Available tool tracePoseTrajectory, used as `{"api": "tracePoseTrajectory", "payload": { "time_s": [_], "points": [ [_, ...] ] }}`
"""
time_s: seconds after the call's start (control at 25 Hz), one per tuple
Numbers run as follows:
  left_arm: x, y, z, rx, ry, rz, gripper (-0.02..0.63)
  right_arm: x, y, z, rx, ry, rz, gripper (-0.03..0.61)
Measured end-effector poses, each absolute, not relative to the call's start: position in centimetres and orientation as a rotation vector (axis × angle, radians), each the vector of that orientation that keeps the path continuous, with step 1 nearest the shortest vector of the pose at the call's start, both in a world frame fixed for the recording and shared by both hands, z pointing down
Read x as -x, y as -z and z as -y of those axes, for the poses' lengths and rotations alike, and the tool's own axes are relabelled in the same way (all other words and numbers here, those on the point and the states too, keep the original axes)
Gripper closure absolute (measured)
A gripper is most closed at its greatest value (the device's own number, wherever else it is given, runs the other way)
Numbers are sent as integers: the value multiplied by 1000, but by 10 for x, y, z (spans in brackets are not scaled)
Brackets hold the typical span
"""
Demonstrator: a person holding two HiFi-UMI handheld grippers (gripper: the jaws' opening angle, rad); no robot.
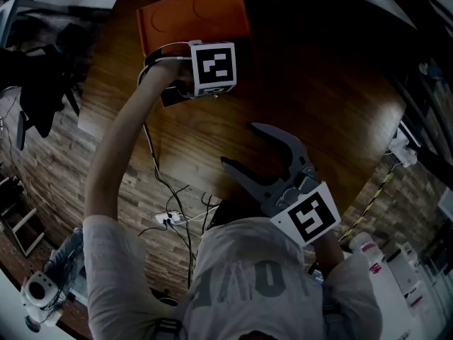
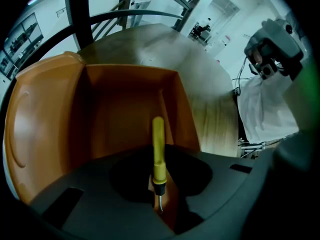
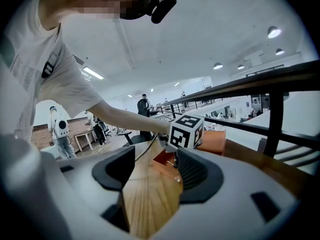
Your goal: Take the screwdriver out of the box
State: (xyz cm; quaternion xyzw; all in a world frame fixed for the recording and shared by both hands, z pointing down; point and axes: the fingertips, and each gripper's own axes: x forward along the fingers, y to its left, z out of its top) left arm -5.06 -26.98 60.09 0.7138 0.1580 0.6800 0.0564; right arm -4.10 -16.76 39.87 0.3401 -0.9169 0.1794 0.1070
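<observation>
Our left claw (image 2: 159,204) is pinched shut on the yellow screwdriver (image 2: 158,149) inside the orange box (image 2: 120,99), our right claw (image 1: 238,143) open and empty, so we judge lifting it out comes next.

The slim, yellow-handled screwdriver (image 2: 158,151) is clamped at its metal shaft by the left gripper (image 2: 161,208). Its handle points into the open orange box (image 2: 120,109).

An orange plastic box (image 1: 192,16) sits on a round dark wooden table (image 1: 333,112). The left gripper (image 1: 185,89), under its marker cube, points down at the box's near rim. The grey right gripper (image 1: 241,145) hangs well short of the box, jaws apart.
</observation>
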Motion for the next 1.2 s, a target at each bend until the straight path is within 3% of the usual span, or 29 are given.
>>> {"api": "tracePoseTrajectory", "payload": {
  "time_s": [1.2],
  "points": [
    [49, -605, 277, -2210, -2068, -347, 535, 30, -375, 163, -1085, -434, 2681, 322]
  ]
}}
